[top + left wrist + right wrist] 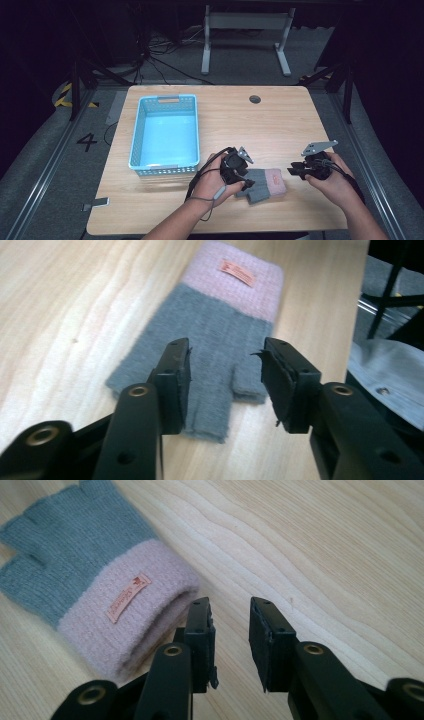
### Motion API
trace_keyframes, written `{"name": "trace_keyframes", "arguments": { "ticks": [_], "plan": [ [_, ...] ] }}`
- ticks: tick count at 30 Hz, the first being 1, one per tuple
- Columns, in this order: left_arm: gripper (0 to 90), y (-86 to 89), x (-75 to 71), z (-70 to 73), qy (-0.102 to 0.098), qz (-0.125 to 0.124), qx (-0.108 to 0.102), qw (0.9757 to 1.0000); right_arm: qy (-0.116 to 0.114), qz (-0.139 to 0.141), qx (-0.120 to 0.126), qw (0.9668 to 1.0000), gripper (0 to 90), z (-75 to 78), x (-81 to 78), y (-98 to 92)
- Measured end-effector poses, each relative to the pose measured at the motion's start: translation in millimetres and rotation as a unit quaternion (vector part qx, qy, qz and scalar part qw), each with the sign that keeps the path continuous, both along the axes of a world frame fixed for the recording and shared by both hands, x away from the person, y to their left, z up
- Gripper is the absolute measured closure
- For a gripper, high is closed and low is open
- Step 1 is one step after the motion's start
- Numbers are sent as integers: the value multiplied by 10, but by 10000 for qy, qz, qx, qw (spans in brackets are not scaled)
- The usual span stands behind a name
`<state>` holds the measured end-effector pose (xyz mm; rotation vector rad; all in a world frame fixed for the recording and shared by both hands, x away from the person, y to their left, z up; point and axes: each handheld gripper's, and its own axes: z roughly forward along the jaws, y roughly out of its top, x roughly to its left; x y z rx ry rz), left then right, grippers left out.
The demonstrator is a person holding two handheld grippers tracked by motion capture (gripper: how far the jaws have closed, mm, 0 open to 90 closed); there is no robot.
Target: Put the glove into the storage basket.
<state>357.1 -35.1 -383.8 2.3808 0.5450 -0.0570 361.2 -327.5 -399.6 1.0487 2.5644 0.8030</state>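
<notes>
A fingerless knit glove [265, 184], grey with a pink cuff and a small orange label, lies flat on the wooden table near its front edge. My left gripper [248, 183] hovers over the glove's finger end with its jaws open. In the left gripper view the grey fingers of the glove [215, 345] lie below and between the pads without touching them. My right gripper [295, 171] stands open just right of the cuff. In the right gripper view the pink cuff [135, 615] sits beside the left jaw of my right gripper [230, 605], with bare wood between the pads.
A light blue plastic basket [134, 135] stands empty at the table's left. A round cable hole [255, 99] sits near the far edge. A small grey tab [97, 203] lies at the front left corner. Bare wood [260, 125] stretches behind the glove.
</notes>
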Motion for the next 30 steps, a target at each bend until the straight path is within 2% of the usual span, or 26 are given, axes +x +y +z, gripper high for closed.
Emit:
{"name": "trace_keyframes", "arguments": {
  "ticks": [5, 8, 12, 17, 22, 27, 30],
  "plan": [
    [490, -58, 66, -27, 17, 97, 38, 9999, 28, -109, 56, 9999, 663, -1, 6, -46],
    [468, -119, 101, -74, -47, 88, 87, 9999, 30, -149, 112, 9998, 642, -3, 19, -65],
    [424, -200, 146, -132, 1, 93, 41, 9999, 55, -216, 166, 9996, 632, -2, 29, -89],
    [359, -325, 187, -210, -65, 29, 345, 9994, 65, -201, 203, 9996, 626, 0, 37, -101],
    [314, -460, 202, -283, -108, -94, 529, 9985, 101, -204, 239, 9995, 620, -1, 38, -110],
    [282, -555, 219, -365, -187, -194, 788, 9965, 74, -208, 276, 9994, 617, 13, 37, -129],
    [277, -591, 214, -411, -129, -264, 913, 9954, 86, -191, 276, 9994, 612, 18, 30, -134]
  ]
}}
